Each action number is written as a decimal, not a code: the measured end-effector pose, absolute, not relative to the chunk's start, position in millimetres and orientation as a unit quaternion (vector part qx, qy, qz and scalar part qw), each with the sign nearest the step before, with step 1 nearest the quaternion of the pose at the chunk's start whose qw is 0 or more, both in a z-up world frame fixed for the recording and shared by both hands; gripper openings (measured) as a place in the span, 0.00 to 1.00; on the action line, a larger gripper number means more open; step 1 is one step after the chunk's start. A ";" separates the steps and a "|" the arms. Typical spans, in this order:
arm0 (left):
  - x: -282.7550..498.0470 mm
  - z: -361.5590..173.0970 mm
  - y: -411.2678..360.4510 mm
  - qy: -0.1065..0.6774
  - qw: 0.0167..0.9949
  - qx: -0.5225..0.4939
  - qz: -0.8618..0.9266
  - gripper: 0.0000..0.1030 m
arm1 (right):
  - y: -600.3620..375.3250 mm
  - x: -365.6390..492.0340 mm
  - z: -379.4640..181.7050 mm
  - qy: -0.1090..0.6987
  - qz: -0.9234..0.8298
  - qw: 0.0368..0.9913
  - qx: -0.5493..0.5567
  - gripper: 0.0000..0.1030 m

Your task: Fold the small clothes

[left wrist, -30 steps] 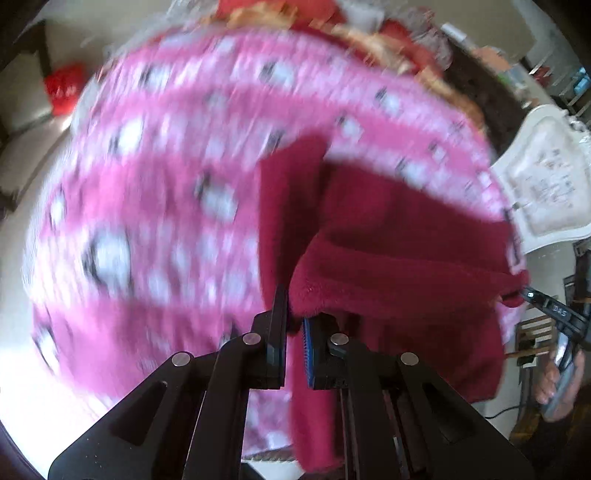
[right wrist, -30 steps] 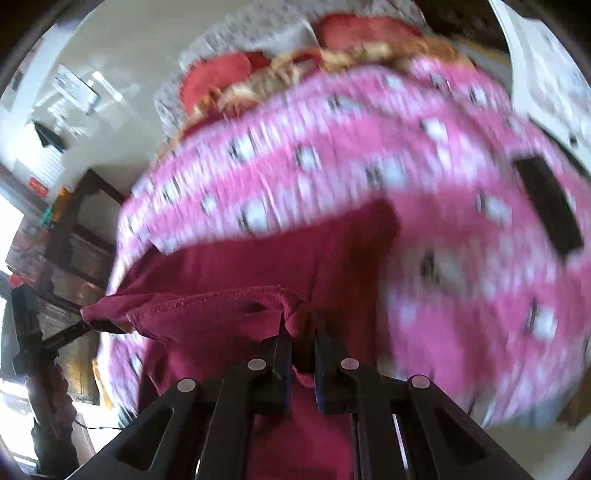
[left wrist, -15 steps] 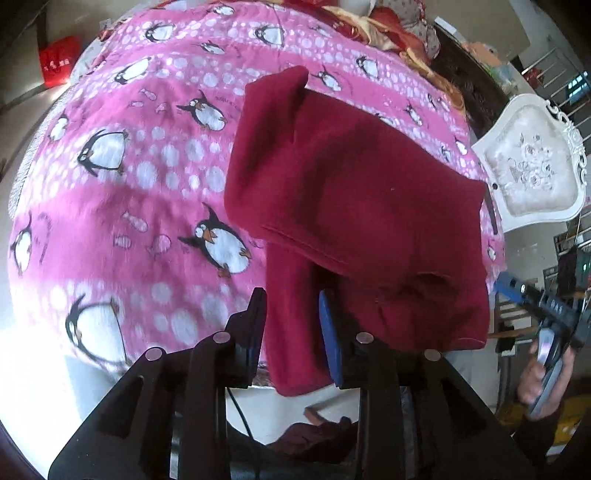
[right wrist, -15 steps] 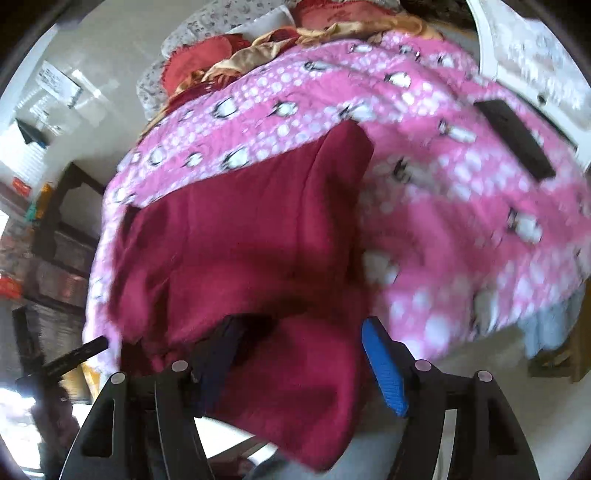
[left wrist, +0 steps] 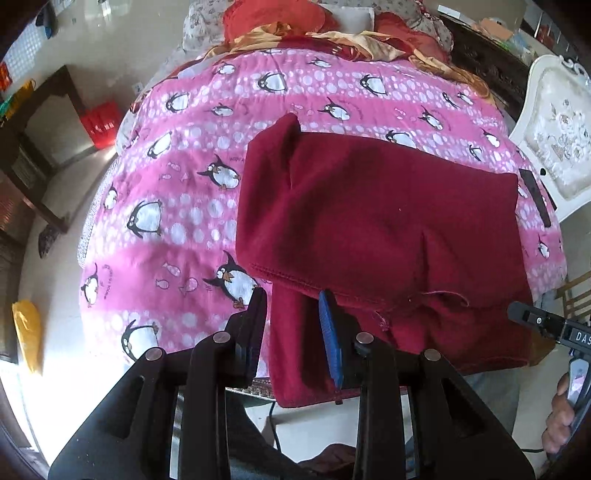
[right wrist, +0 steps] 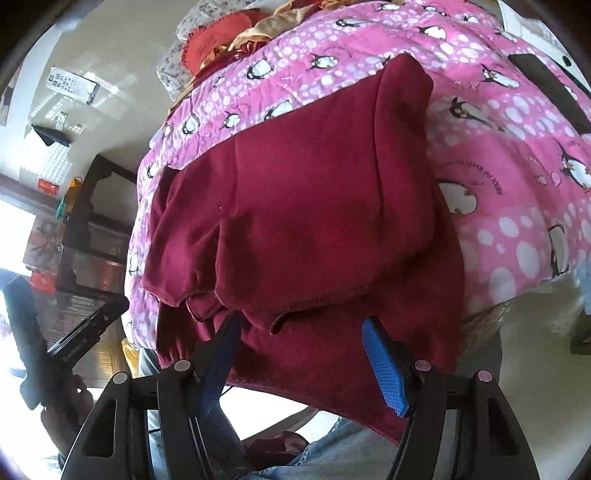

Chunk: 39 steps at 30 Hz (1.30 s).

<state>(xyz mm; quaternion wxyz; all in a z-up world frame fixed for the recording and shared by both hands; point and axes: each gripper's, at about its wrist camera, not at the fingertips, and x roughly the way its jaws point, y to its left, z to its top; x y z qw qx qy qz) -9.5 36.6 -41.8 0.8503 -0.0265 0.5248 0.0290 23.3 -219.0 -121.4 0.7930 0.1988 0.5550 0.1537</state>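
A dark red garment (left wrist: pixel 369 221) lies folded on the pink penguin blanket (left wrist: pixel 177 192), its near edge hanging over the bed's front. My left gripper (left wrist: pixel 291 299) hovers open over that hanging edge at the garment's left corner, pads clear of the cloth. In the right wrist view the same garment (right wrist: pixel 314 184) fills the middle of the blanket (right wrist: pixel 509 155). My right gripper (right wrist: pixel 301 325) stands wide open above the loose hem, with nothing pressed between its blue pads (right wrist: pixel 384 373).
A white ornate chair (left wrist: pixel 554 147) stands at the bed's right side. A flat black object (left wrist: pixel 535 199) lies on the blanket near it. Red and gold bedding (left wrist: pixel 314 26) is heaped at the far end. A red bag (left wrist: pixel 101 123) sits on the floor at left.
Both grippers let go of the red garment's edge, opened and drew back toward the bed's front. The garment now lies flat and folded on the blanket.
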 end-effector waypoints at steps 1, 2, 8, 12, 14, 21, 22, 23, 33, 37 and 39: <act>-8.4 -41.7 35.6 0.524 0.851 -0.023 0.026 0.26 | -219.2 23.7 -121.9 0.557 0.153 0.792 0.199 0.65; -8.6 -41.8 35.8 0.524 0.851 -0.023 0.026 0.26 | -219.7 23.9 -122.3 0.558 0.152 0.791 0.199 0.65; -8.5 -40.9 36.8 0.524 0.851 -0.023 0.028 0.26 | -218.1 23.5 -123.4 0.564 0.148 0.789 0.193 0.65; -8.6 -41.7 37.8 0.523 0.851 -0.020 0.031 0.26 | -217.0 23.4 -124.2 0.566 0.147 0.788 0.193 0.65; -7.5 -44.9 41.6 0.528 0.848 -0.030 0.025 0.26 | -218.4 23.4 -125.5 0.568 0.146 0.786 0.196 0.65; 7.5 -75.2 83.4 0.574 0.800 -0.173 -0.021 0.26 | -233.7 22.6 -131.1 0.568 0.140 0.777 0.233 0.58; 11.0 -79.1 86.3 0.578 0.794 -0.184 -0.028 0.26 | -236.6 22.8 -132.1 0.567 0.139 0.775 0.240 0.58; 14.6 -82.6 88.9 0.580 0.789 -0.199 -0.036 0.26 | -239.2 23.7 -133.7 0.567 0.138 0.774 0.247 0.57; 60.1 -119.1 111.6 0.610 0.734 -0.297 -0.037 0.26 | -249.7 44.4 -146.0 0.564 0.127 0.760 0.296 0.44; 62.5 -118.9 113.1 0.599 0.738 -0.309 -0.032 0.12 | -256.0 53.8 -150.9 0.575 0.111 0.755 0.294 0.10; 56.5 -103.9 110.2 0.587 0.752 -0.298 -0.034 0.05 | -257.3 52.7 -139.9 0.565 0.115 0.767 0.283 0.05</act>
